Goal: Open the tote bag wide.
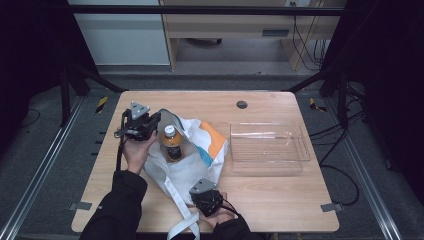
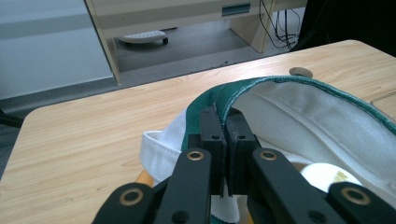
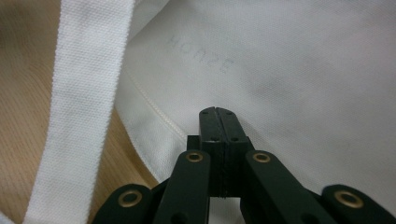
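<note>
The left gripper [image 1: 141, 125] had its jaws pressed together on the green-trimmed rim of the white tote bag [image 1: 187, 167], pinching the cloth at the bag's mouth; in the left gripper view the rim [image 2: 261, 86] curved away from the closed jaws to the right, with the bag's white lining opening out beyond it. Just to the right of that gripper, inside the open mouth of the bag, stood a bottle [image 1: 172, 143] of orange-brown drink with a white cap, upright and leaning slightly against the cloth. Its white cap [image 2: 327, 176] showed low and right of the jaws in the left gripper view, down inside the bag.

The right gripper [image 1: 206, 198] sat at the near end of the bag, its jaws fully closed. In the right gripper view they lay against the white canvas [image 3: 289, 93] near the bag's seam, but whether they had any cloth pinched between them I could not tell. A white strap [image 3: 81, 107] ran past on the left of those jaws, lying over the wooden table [image 1: 280, 200], and faint lettering showed on the canvas beyond the jaw tips.

Well to the right of both grippers, apart from the bag, a clear plastic bin [image 1: 267, 148] rested on the table with nothing visible in it. The bag also carried orange and blue patches on the side facing the bin.
</note>
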A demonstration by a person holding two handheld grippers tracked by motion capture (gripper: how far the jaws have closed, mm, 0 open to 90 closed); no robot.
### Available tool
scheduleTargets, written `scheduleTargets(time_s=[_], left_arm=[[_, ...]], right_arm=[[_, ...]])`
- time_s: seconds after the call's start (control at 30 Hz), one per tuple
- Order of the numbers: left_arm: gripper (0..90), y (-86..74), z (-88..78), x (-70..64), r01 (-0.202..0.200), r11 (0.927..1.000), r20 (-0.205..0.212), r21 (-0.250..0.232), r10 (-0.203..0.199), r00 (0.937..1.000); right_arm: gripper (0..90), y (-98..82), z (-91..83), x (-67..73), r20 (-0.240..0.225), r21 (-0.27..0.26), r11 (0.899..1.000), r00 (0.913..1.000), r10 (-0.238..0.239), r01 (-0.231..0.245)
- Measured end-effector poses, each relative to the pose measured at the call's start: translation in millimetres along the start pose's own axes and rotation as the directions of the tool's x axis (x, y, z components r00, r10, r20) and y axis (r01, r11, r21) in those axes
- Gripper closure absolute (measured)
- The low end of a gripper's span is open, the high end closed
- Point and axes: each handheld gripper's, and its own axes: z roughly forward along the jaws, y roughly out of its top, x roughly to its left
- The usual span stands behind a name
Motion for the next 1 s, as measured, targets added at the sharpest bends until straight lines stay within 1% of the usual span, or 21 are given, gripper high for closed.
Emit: scheduleTargets(time_s=[0.03,0.27,0.4,0.53,0.7,1.0], left_arm=[[88.1,-1.8,3.4,0.9,0.004,1.0,-0.003,0.0,-0.004,1.0],[88.1,-9.2,12.6,3.8,0.003,0.9997,-0.008,0.024,-0.003,1.0],[88.0,-15.2,21.4,5.3,0.005,0.9992,-0.009,0.041,-0.005,0.9999],[88.1,-18.6,27.1,6.8,0.007,0.9988,-0.011,0.048,-0.006,0.9999],[88.0,-20.3,30.2,8.6,0.013,0.9989,-0.006,0.044,-0.013,0.9999],[87.9,-25.3,35.7,11.0,0.004,0.9983,0.002,0.058,-0.004,1.0]], right_arm=[[90.0,0.0,0.2,0.0,0.001,-0.001,1.0,1.0,0.0,0.0],[90.0,0.1,0.4,-0.1,0.0,-0.003,1.0,1.0,0.0,0.0],[90.0,0.1,0.4,-0.2,-0.001,-0.002,1.0,1.0,0.001,-0.001],[90.0,-0.2,0.4,0.1,0.0,-0.003,1.0,1.0,-0.003,0.003],[90.0,-0.2,0.7,0.2,-0.001,-0.005,1.0,1.0,-0.003,0.003],[90.0,0.0,0.9,1.0,0.0,-0.007,1.0,1.0,0.001,-0.001]])
